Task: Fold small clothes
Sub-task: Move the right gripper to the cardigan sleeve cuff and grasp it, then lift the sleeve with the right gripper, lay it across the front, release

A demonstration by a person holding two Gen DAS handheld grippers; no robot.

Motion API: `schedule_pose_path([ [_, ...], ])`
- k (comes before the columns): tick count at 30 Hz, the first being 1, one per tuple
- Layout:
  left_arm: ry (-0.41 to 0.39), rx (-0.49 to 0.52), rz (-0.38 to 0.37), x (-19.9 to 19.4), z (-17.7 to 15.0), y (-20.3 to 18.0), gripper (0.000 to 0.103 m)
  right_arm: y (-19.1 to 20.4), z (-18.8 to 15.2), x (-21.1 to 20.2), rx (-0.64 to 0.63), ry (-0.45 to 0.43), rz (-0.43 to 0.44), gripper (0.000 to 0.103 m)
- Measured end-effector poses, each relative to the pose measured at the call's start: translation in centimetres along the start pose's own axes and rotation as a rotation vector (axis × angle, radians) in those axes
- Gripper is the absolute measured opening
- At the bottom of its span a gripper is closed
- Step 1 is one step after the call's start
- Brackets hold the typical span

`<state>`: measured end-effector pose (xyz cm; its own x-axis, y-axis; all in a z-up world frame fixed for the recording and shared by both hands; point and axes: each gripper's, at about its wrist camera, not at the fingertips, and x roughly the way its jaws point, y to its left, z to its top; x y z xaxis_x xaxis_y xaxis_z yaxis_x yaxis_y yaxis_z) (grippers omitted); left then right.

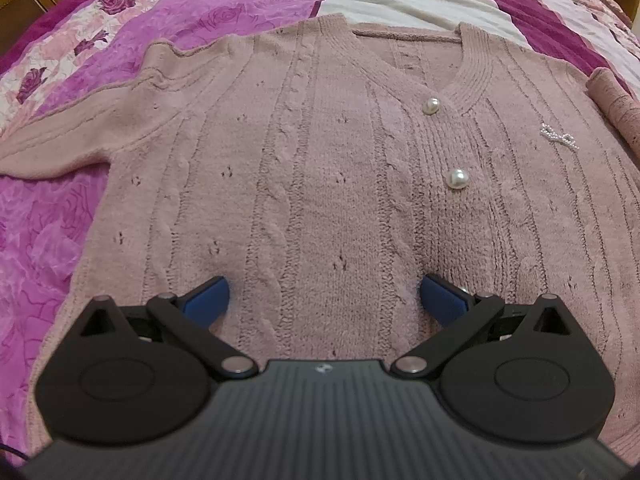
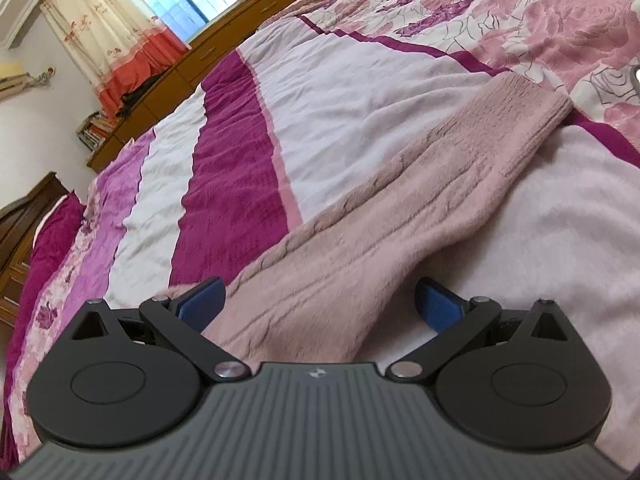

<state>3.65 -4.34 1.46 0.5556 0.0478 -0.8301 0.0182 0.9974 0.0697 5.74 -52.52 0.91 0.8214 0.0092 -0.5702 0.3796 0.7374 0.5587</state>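
Both tongs (image 1: 324, 300) (image 2: 318, 304) gape over pink cardigan (image 1: 320, 168).

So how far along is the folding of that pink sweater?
Done: the cardigan lies spread flat and buttoned on the bedspread. In hand: nothing gripped; the left gripper hovers open over its body, the right gripper open around the sleeve. Left: both sleeves still stretch outward, so every fold remains.

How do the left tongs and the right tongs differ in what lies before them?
The left tongs face the cardigan's buttoned front; the right tongs face only one sleeve. The left view shows pearl buttons; the right shows none. Both stand open, gripping nothing.
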Motion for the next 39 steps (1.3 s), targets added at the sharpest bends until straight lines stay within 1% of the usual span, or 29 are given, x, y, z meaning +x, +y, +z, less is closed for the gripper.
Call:
schedule_pose_path([
  [6, -0.001, 0.002, 0.004, 0.0, 0.0, -0.1, 0.103, -0.8, 1.2, 1.3, 0.037, -0.049, 0.024, 0.102],
  [8, -0.004, 0.003, 0.006, 0.0, -0.1, -0.1, 0.103, -0.8, 1.5, 1.5, 0.032, -0.061, 0.019, 0.094],
  [10, -0.005, 0.002, 0.008, 0.0, -0.2, -0.2, 0.103, -0.9, 1.7, 1.7, 0.024, -0.067, 0.003, 0.078],
  [11, -0.005, 0.003, 0.009, 0.0, -0.2, -0.2, 0.103, -0.9, 1.8, 1.7, 0.024, -0.070, -0.006, 0.072],
  [13, -0.007, 0.002, 0.009, 0.0, -0.2, -0.2, 0.103, -1.2, 2.1, 1.6, 0.037, -0.070, -0.013, 0.040],
  [14, -0.008, 0.002, 0.010, 0.0, -0.2, -0.2, 0.103, -1.5, 2.2, 1.5, 0.051, -0.072, -0.010, 0.033],
  [15, -0.010, 0.003, 0.010, 0.0, -0.3, -0.2, 0.103, -1.8, 2.3, 1.1, 0.068, -0.083, 0.001, 0.023],
  [16, -0.013, 0.004, 0.010, 0.0, -0.3, -0.2, 0.103, -1.9, 2.4, 0.6, 0.077, -0.103, 0.012, 0.016],
  [17, -0.016, 0.005, 0.010, 0.0, -0.4, -0.3, 0.103, -2.0, 2.4, 0.0, 0.075, -0.121, 0.019, 0.013],
  [19, -0.020, 0.006, 0.011, -0.1, -0.4, -0.2, 0.103, -1.7, 2.5, -1.2, 0.052, -0.153, 0.017, 0.009],
  [24, -0.022, 0.005, 0.007, -0.2, -0.5, -0.2, 0.103, -0.1, 2.9, -5.3, -0.028, -0.249, 0.014, 0.008],
  [31, -0.038, 0.014, -0.003, -0.3, -0.7, 0.0, 0.103, 1.4, 3.3, -11.4, -0.036, -0.363, 0.040, 0.008],
  [34, -0.042, 0.016, -0.009, -0.4, -0.8, 0.1, 0.103, 2.5, 3.1, -13.5, -0.044, -0.385, 0.065, 0.008],
  [39, -0.053, 0.020, -0.033, -1.1, -0.6, 0.7, 0.103, 6.1, 1.7, -14.8, -0.113, -0.355, 0.108, 0.008],
])
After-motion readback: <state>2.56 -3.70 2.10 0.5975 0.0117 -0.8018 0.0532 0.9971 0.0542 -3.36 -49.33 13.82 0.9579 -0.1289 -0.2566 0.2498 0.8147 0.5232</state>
